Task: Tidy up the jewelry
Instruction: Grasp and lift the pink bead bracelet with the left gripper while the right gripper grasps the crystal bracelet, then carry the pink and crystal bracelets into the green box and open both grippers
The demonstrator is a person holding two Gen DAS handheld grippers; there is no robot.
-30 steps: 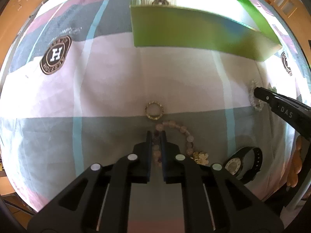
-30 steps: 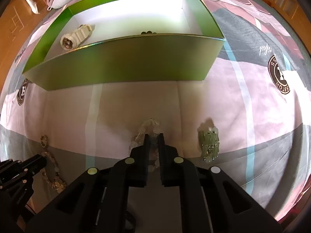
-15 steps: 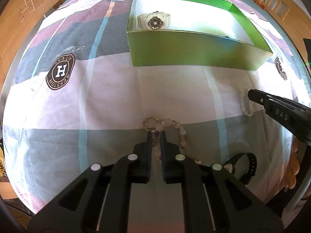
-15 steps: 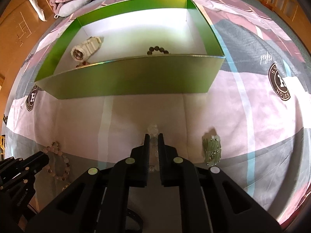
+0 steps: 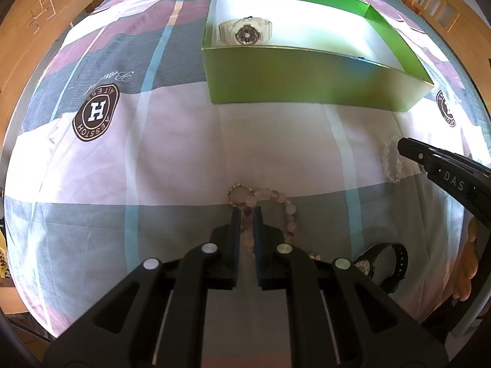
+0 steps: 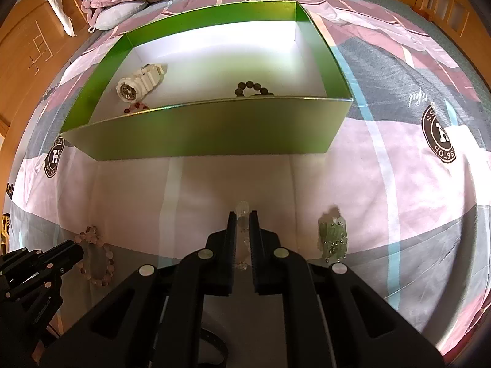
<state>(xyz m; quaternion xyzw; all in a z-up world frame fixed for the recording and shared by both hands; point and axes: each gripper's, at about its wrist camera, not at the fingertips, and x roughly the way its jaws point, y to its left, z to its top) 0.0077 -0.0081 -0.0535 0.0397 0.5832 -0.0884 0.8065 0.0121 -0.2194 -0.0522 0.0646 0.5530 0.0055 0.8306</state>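
Pink beads of a bracelet (image 5: 277, 197) sit pinched between the left gripper's (image 5: 246, 211) fingers (image 5: 235, 224), which stand narrow, clamped on 1 side of the loop; the rest of the strand curves out to the right of the tips, and a small gold-toned ring of beads (image 5: 239, 195) shows just ahead of them. Clear crystal beads of a second bracelet (image 6: 242, 233) are held the same way in the right gripper's (image 6: 242, 214) narrow fingers (image 6: 231, 230), 1 bead poking out past the tips. Both grippers point steeply down over the bed sheet (image 5: 172, 150), a pink, grey and white patchwork with round brown "H" badges. Beside the right gripper, to its right, a pale green jade piece (image 6: 333, 239) lies on the sheet. Near the left gripper, lower right, a black watch (image 5: 383, 263) rests on the sheet. Farther out stands a green box (image 6: 214, 135) with a white floor; inside it lie a white watch (image 6: 138, 82), a dark bead bracelet (image 6: 253, 89) and some reddish beads (image 6: 135, 109) against the near wall.
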